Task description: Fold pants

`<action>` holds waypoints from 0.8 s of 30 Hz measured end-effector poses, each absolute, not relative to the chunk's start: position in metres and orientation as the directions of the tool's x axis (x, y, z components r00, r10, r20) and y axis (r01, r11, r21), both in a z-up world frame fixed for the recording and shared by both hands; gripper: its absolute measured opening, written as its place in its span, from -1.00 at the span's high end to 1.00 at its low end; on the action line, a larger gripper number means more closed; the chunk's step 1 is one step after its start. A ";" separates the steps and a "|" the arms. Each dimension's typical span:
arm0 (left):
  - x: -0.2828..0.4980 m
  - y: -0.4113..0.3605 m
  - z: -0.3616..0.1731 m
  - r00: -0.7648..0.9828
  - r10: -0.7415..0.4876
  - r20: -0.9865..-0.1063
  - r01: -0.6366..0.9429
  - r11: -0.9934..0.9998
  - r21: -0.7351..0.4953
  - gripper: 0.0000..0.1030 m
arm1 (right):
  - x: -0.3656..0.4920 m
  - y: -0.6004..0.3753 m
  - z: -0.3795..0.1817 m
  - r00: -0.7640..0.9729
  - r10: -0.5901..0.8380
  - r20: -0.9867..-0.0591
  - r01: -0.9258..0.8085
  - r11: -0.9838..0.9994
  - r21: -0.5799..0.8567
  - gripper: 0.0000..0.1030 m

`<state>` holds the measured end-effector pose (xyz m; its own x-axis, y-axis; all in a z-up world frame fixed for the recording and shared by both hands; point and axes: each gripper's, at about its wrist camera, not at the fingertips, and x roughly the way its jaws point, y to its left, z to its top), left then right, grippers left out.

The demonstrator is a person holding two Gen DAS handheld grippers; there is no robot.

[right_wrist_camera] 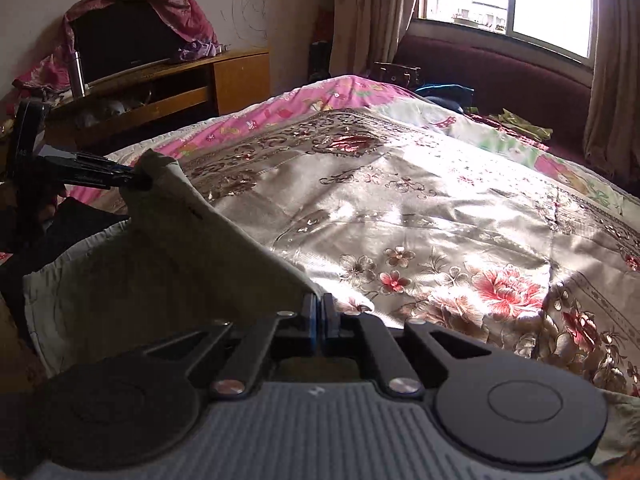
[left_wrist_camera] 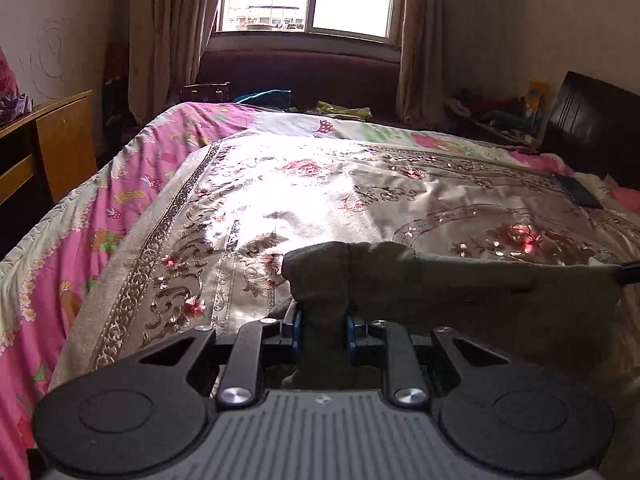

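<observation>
Pants (left_wrist_camera: 460, 280) — grey-green, held up above the bedspread (left_wrist_camera: 320, 184), stretched between both grippers. Left gripper (left_wrist_camera: 323, 330): jaws partly closed, blue pads pinching a thick bunch of the pants. Right gripper (right_wrist_camera: 320, 320): jaws pressed nearly together on a thin edge of the pants. Bedspread — shiny, flowered, over a pink quilt (left_wrist_camera: 132, 184).

The pants (left_wrist_camera: 460, 280) are plain grey-olive. Beneath them the bedspread (left_wrist_camera: 320, 184) is shiny beige with red and pink flowers and brown scrollwork borders. Beyond the bedspread's edge lies a pink quilt (left_wrist_camera: 132, 184) with cartoon prints. The fingers (right_wrist_camera: 308, 320) have blue pads on black arms
</observation>
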<state>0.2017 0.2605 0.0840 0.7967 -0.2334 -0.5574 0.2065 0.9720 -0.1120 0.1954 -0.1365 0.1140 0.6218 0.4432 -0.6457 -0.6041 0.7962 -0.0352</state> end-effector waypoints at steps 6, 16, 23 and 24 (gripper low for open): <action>0.094 0.254 0.050 0.758 -0.123 -0.641 0.189 0.981 0.035 0.30 | 0.108 -0.123 0.044 0.463 0.415 -0.783 -0.643 0.766 0.026 0.95; 0.061 0.255 0.039 0.773 -0.087 -0.628 0.179 0.980 0.085 0.27 | 0.075 -0.081 0.005 0.518 0.274 -0.810 -0.686 0.699 -0.202 0.83; 0.042 0.259 0.050 0.774 -0.137 -0.618 0.217 0.974 0.056 -0.25 | 0.057 -0.025 0.014 0.538 0.373 -0.756 -0.762 0.597 -0.248 0.45; 0.040 0.259 0.051 0.782 -0.139 -0.607 0.221 0.973 0.062 -0.35 | 0.054 -0.015 0.013 0.533 0.395 -0.748 -0.780 0.571 -0.254 0.43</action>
